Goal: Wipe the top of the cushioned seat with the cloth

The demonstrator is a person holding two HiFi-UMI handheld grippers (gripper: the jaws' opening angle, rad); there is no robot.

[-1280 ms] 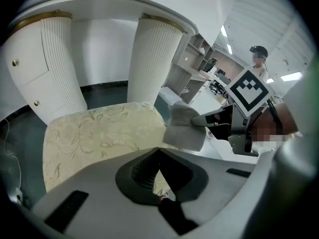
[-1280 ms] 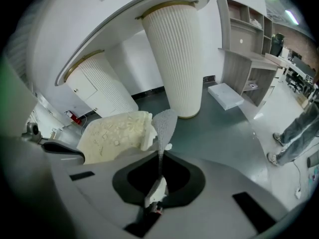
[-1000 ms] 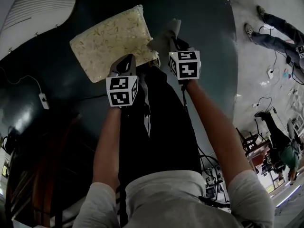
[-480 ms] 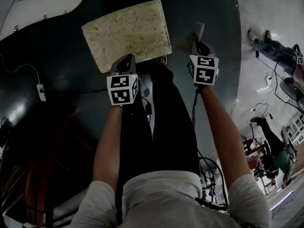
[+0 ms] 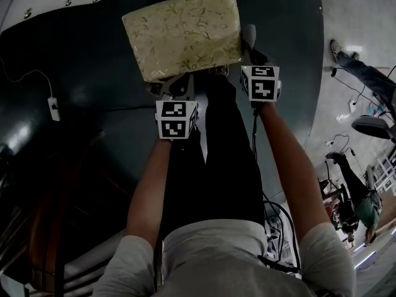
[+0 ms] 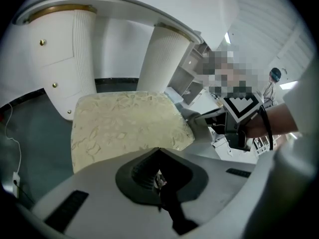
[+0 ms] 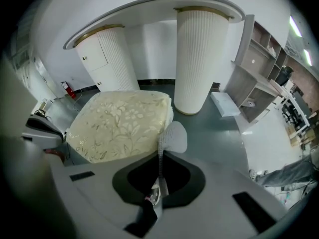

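While the right hand-held gripper [image 7: 160, 156] pinches a pale grey knitted cloth [image 7: 172, 136] just beside the right edge of the cream floral cushioned seat [image 7: 119, 123], the left hand-held gripper [image 6: 159, 152] hangs closed and empty at its near edge

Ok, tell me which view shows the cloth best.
The right gripper view: the cloth stands pinched between the right gripper's shut jaws, beside the cushioned seat. The head view shows only a grey edge past the gripper; the left gripper view doesn't clearly show it.
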